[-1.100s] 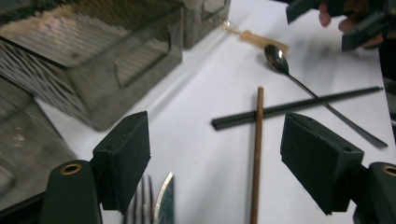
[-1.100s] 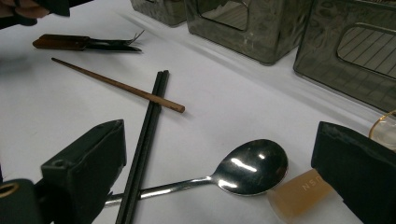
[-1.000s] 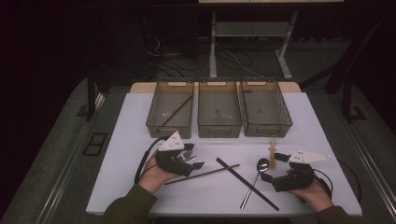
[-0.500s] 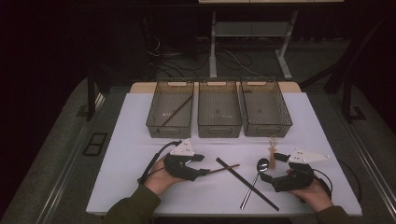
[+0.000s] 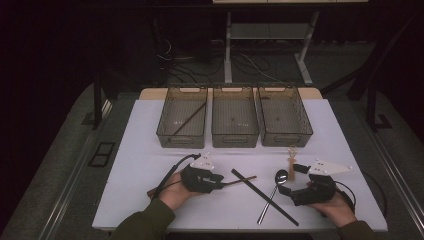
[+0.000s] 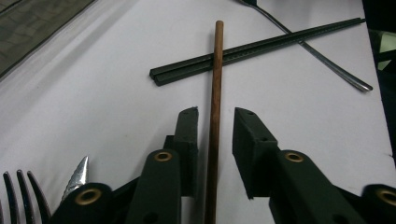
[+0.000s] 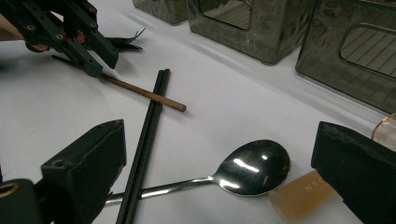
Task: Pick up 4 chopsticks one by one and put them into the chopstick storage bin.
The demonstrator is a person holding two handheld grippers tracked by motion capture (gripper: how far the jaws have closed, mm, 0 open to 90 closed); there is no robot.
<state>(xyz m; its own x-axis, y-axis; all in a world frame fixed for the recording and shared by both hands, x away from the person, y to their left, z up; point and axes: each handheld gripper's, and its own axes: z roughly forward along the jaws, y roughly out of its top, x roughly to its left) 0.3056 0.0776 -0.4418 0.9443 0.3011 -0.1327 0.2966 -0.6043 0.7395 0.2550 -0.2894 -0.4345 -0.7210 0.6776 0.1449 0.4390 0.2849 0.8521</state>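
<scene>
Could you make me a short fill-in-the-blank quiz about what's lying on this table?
1. The left gripper has just been closing its fingers around a brown wooden ____.
2. That stick's far end lies across a pair of black chopsticks, whose colour is ____.
3. At the table's far edge stand ____ clear bins in a row.
4. Between the right gripper's wide-apart fingers lies a shiny metal ____.

Missing words: chopstick; black; three; spoon
</scene>
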